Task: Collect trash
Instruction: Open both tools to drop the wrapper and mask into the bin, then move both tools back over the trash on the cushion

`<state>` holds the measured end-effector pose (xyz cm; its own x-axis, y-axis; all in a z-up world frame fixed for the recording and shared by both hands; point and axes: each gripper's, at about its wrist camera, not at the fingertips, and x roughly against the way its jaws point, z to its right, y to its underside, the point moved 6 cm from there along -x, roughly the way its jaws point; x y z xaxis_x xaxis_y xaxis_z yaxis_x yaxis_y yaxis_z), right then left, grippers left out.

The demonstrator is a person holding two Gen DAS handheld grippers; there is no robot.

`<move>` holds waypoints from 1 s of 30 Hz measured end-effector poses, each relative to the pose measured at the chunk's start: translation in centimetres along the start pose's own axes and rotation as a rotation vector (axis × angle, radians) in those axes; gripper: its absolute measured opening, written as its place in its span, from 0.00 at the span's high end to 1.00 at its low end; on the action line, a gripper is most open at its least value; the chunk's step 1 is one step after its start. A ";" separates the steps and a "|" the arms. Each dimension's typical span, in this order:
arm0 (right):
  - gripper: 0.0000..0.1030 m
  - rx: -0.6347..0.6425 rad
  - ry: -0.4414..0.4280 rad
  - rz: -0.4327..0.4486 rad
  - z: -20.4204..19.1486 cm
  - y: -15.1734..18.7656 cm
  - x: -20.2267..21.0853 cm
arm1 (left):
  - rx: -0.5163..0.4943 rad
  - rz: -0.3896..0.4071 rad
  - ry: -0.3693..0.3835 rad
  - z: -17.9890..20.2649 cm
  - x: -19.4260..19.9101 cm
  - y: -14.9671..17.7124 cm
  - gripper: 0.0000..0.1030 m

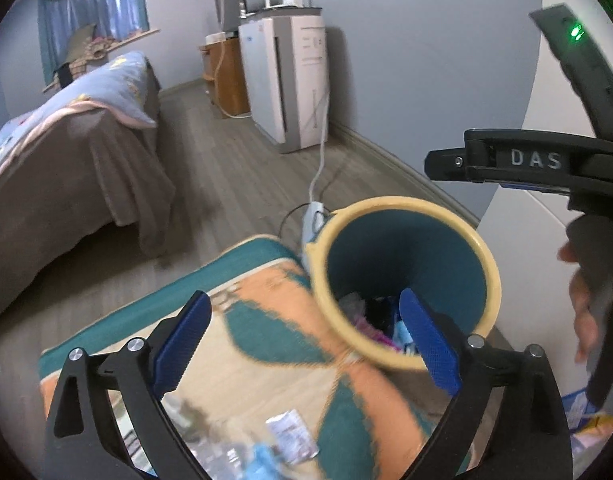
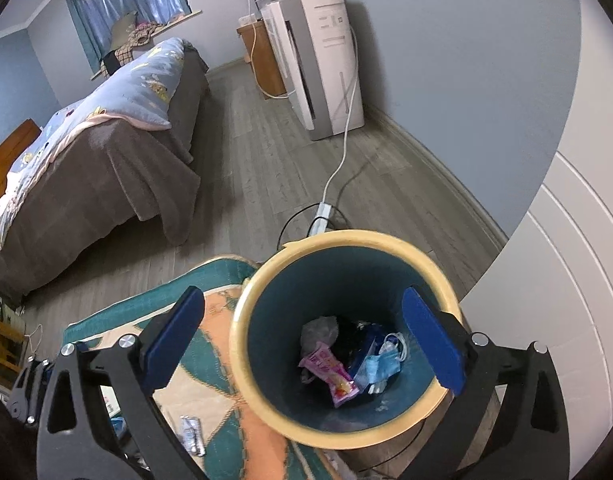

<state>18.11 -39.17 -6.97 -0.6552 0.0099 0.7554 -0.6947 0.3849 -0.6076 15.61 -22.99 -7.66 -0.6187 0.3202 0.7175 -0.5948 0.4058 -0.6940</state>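
A round bin with a cream rim [image 1: 402, 204] [image 2: 346, 238] and teal inside stands on the floor at the rug's edge. It holds trash: a pink wrapper [image 2: 332, 372], a blue face mask [image 2: 376, 366] and dark pieces. My left gripper [image 1: 302, 344] is open and empty above the rug, just left of the bin. My right gripper [image 2: 302, 344] is open and empty over the bin's mouth; its body shows in the left wrist view [image 1: 518, 164]. Loose wrappers [image 1: 292, 434] [image 2: 191, 434] lie on the rug below.
An orange and teal patterned rug [image 1: 266, 344] [image 2: 210, 360] covers the floor. A bed [image 1: 66, 152] [image 2: 94, 152] stands left. A white appliance [image 1: 294, 80] [image 2: 326, 60] stands by the wall, with a cord and power strip [image 2: 320, 216] behind the bin. A white door [image 2: 546, 280] is at right.
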 end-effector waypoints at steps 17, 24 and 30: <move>0.06 0.206 -0.044 -0.015 -11.8 1.9 1.8 | 0.209 -0.040 -0.150 -15.5 10.4 6.2 0.05; 0.06 0.253 -0.055 -0.045 -15.2 3.5 1.3 | 0.273 -0.091 -0.207 -19.6 10.7 9.7 0.05; 0.06 0.288 -0.068 -0.073 -17.9 5.0 0.5 | 0.285 -0.073 -0.271 -22.2 11.3 10.7 0.05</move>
<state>19.64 -20.72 -5.28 -0.6118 -0.0743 0.7875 -0.7901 0.1051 -0.6039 13.60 3.95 -5.65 -0.6602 0.0465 0.7497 -0.7369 0.1532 -0.6584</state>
